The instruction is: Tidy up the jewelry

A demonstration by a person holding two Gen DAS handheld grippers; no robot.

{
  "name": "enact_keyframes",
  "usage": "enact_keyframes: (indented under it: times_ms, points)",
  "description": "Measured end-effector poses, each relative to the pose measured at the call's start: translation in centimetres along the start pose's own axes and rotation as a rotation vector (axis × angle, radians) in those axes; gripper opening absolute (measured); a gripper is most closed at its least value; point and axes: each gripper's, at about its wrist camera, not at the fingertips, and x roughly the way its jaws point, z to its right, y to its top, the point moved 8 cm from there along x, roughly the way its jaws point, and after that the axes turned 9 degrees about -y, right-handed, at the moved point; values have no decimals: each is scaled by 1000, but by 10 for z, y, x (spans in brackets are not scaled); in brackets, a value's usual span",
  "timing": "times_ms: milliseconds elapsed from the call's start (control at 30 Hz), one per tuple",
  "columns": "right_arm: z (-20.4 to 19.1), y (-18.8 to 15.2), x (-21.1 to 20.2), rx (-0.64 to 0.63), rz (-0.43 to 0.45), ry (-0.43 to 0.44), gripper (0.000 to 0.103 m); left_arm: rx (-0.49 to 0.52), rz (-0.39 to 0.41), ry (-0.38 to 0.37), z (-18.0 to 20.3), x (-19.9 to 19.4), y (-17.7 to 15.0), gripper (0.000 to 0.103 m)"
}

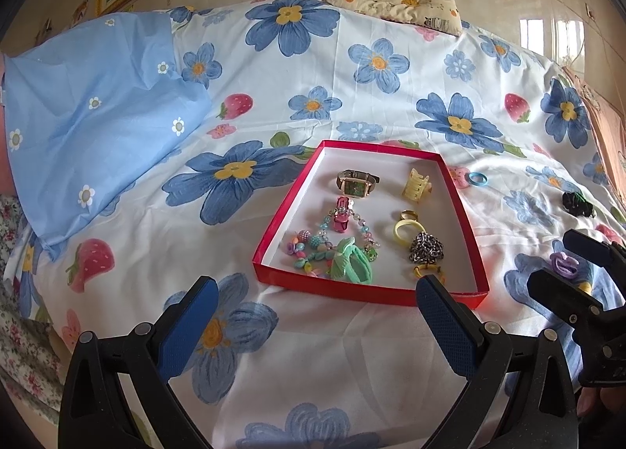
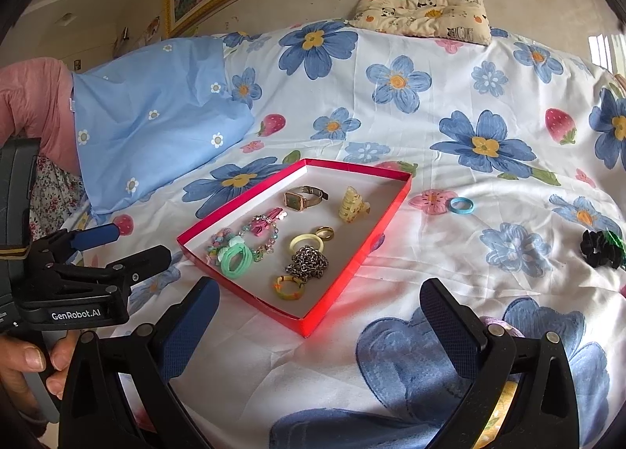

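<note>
Left wrist view: both hand-held grippers (image 1: 317, 316) (image 2: 319, 318) gape empty — red tray (image 1: 274, 226) holds watch (image 1: 354, 185), chain (image 1: 426, 247).

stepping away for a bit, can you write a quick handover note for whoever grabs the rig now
Left gripper: open, empty, hovering just short of the red tray.
Right gripper: open, empty, beside the tray's right corner.
Done: watch, yellow claw clip, bead bracelets, green hair tie, rings and chain are in the tray.
Left: blue hair tie, black scrunchie and a purple piece lie on the bedsheet, right of the tray.
</note>
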Motion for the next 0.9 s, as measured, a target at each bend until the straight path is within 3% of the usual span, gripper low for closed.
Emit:
enact_keyframes:
  times_ms: [900]
  points:
    - [1,3,6,4,-19,18,103,8,-13,4,3,8,2,102]
